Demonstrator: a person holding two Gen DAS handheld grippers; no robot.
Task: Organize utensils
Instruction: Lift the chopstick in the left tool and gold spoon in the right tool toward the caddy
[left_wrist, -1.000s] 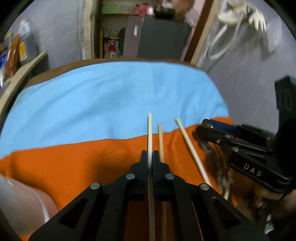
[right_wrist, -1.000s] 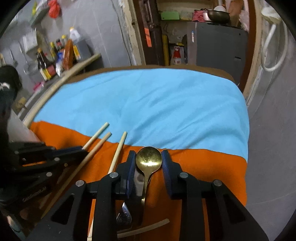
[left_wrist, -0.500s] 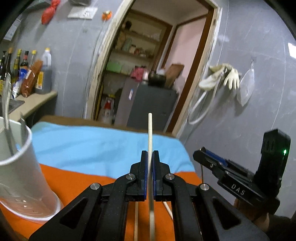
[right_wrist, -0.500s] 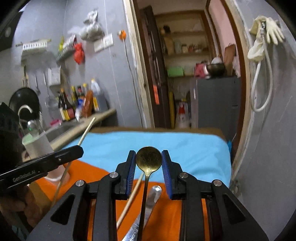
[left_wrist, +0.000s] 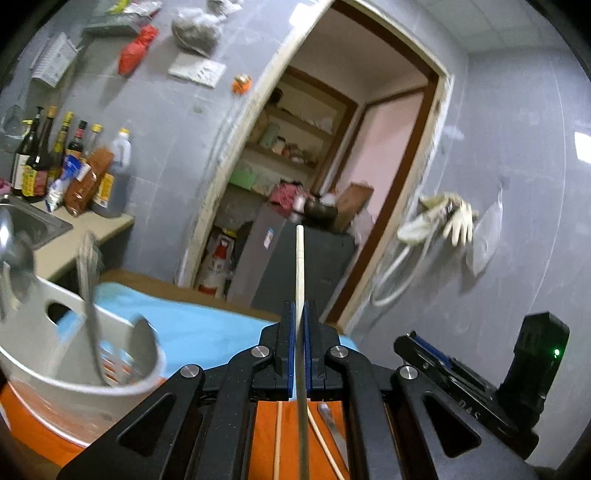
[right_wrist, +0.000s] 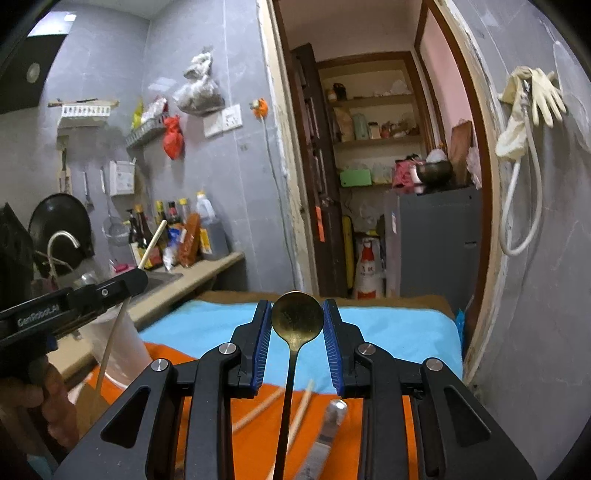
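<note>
left gripper (left_wrist: 299, 314) clamped, right gripper (right_wrist: 296, 325) gripping

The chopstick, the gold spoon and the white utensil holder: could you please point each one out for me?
chopstick (left_wrist: 299, 266), left wrist view, on its shaft above the left tool.
gold spoon (right_wrist: 297, 316), right wrist view, on its bowl.
white utensil holder (left_wrist: 55, 350), left wrist view, on its inner wall.

Ahead of you stand grey tiled walls (right_wrist: 229, 55) and an open doorway (right_wrist: 373, 166) at centre frame, with pantry shelves (right_wrist: 373, 101) and a grey cabinet (right_wrist: 432, 240) beyond. At left, bottles (right_wrist: 173, 229) crowd the countertop (right_wrist: 207, 269); rubber gloves (right_wrist: 532, 99) hang upper right.
</note>
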